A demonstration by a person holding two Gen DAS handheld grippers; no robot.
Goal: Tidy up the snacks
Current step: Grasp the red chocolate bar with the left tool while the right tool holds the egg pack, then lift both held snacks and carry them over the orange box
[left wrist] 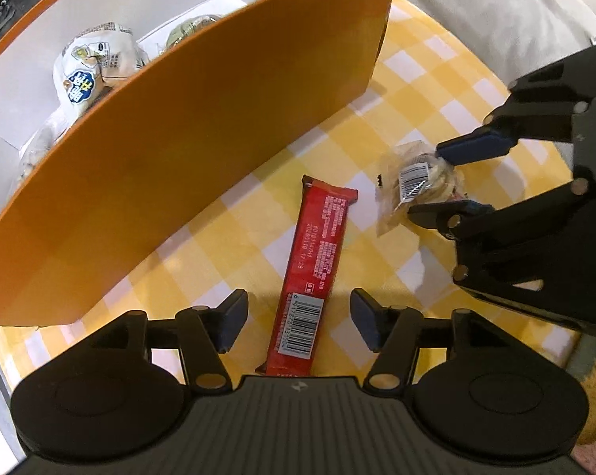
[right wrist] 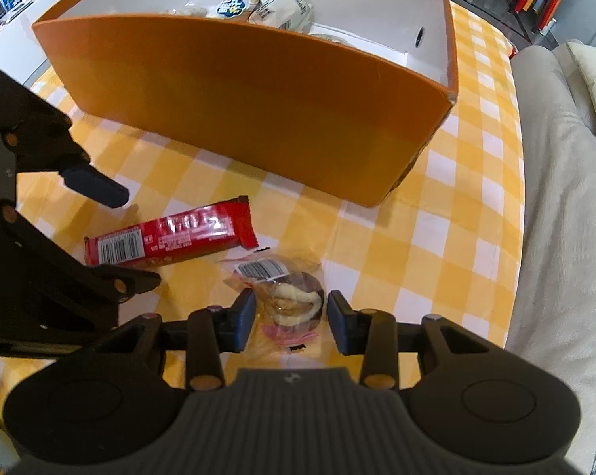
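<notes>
A red snack bar (left wrist: 311,273) lies flat on the worktop (left wrist: 436,91), which is covered in a yellow and white check cloth. It rests in front of the near wall of an orange box (left wrist: 202,150). In the left wrist view its long axis runs from between the left tool's fingers up the picture, leaning slightly right, with the far end pointing toward the box wall. The barcode end lies nearest that camera, printed side up. In the right wrist view the same bar (right wrist: 171,239) lies nearly crosswise, barcode end to the left.

The left tool (left wrist: 298,322) points steeply down over the barcode end. Its jaws stand wide, one finger on each side of the bar, and neither pad touches the wrapper.

Just to the right of the bar lies a small clear-wrapped pastry (right wrist: 294,301), with a white barcode label on the side toward the box. The right tool (right wrist: 292,322) straddles it with jaws set narrow. The pads sit close against the wrapper on both sides, but whether they press on it cannot be told.

Inside the box, whose inner walls are white, lie several wrapped snacks, among them a white pack with a blue label (left wrist: 96,63).
</notes>
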